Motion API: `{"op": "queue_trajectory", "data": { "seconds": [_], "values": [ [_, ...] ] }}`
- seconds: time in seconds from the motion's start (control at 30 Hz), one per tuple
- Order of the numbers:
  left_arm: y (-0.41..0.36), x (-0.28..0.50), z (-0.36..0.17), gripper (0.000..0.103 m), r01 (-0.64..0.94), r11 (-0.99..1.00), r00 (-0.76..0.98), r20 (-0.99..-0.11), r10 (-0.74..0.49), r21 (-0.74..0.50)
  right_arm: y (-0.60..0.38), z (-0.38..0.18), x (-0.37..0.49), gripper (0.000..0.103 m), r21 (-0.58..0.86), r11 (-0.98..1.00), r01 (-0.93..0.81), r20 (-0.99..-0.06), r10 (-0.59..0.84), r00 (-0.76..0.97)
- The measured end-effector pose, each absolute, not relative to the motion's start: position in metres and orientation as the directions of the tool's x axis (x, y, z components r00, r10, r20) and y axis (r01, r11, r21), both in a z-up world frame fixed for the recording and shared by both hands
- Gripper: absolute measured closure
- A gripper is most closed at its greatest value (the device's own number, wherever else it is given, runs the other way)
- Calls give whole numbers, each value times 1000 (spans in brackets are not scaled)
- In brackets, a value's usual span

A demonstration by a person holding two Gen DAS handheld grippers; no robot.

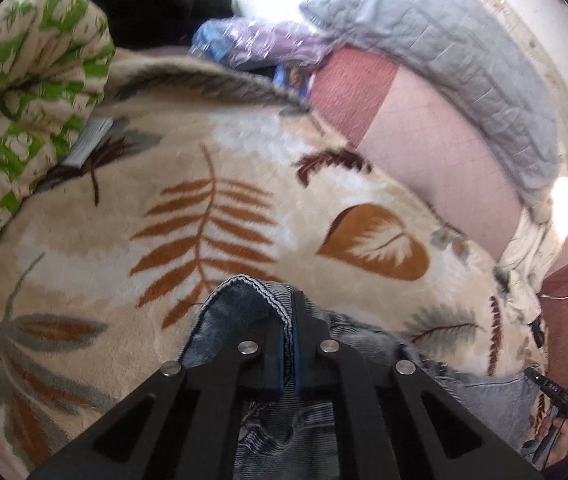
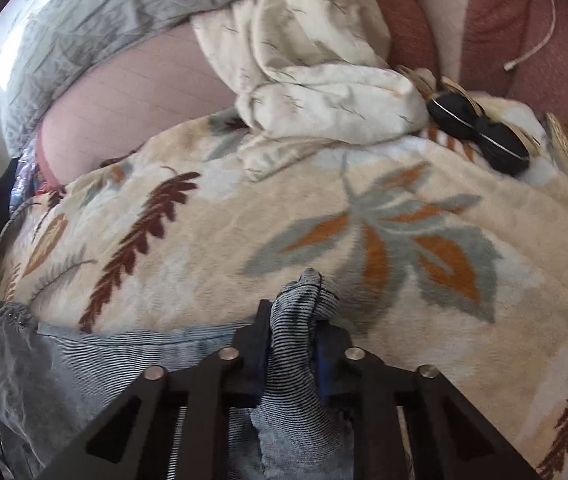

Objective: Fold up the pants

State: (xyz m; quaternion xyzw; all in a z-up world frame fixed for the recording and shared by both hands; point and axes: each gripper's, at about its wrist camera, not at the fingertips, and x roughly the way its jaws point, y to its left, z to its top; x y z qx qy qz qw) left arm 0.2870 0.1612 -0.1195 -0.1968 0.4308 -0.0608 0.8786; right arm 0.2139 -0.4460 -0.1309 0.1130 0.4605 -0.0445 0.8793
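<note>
The pants are grey-blue denim with a fine stripe. In the left wrist view my left gripper (image 1: 288,322) is shut on a hemmed edge of the pants (image 1: 240,312), held just above a leaf-patterned cream blanket (image 1: 212,200). In the right wrist view my right gripper (image 2: 292,324) is shut on a bunched striped part of the pants (image 2: 299,344). More of the pants (image 2: 96,360) trails left over the blanket (image 2: 244,208). The right gripper's body shows at the lower right of the left wrist view (image 1: 563,392).
A green-patterned quilt (image 1: 24,92) lies at the left and a grey quilted pillow (image 1: 443,60) at the back. A crumpled cream cloth (image 2: 303,64), a black sleep mask (image 2: 479,136) and a white cable (image 2: 531,40) lie at the far side. The pink sheet (image 1: 435,152) shows beyond the blanket.
</note>
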Motion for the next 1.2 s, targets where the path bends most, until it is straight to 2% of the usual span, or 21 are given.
{"op": "queue_trajectory", "data": {
  "seconds": [0.33,0.57,0.73,0.83,0.9,1.07,1.2],
  "values": [
    [173,251,-77,100,0,844,698,-604,-384,-537,-448,-80,170,87,311,934,177,-710,104,697],
    [187,187,-44,100,70,790,744,-495,-448,-609,-445,-43,107,87,428,887,173,-595,133,793],
    [207,123,-42,100,92,773,767,-450,-457,-628,-446,-29,40,87,497,853,162,-522,145,840],
    [222,82,-51,100,72,763,771,-450,-451,-642,-449,-31,-2,87,524,835,170,-507,145,850],
    [225,61,-61,100,48,781,753,-491,-438,-623,-450,-38,-23,87,537,827,168,-513,161,843],
    [230,33,-86,100,-17,797,686,-587,-430,-604,-445,-53,-60,87,511,843,168,-589,201,782],
    [224,24,-85,100,-36,836,665,-638,-389,-548,-445,-71,-77,87,490,854,177,-669,238,704]
  ]
}}
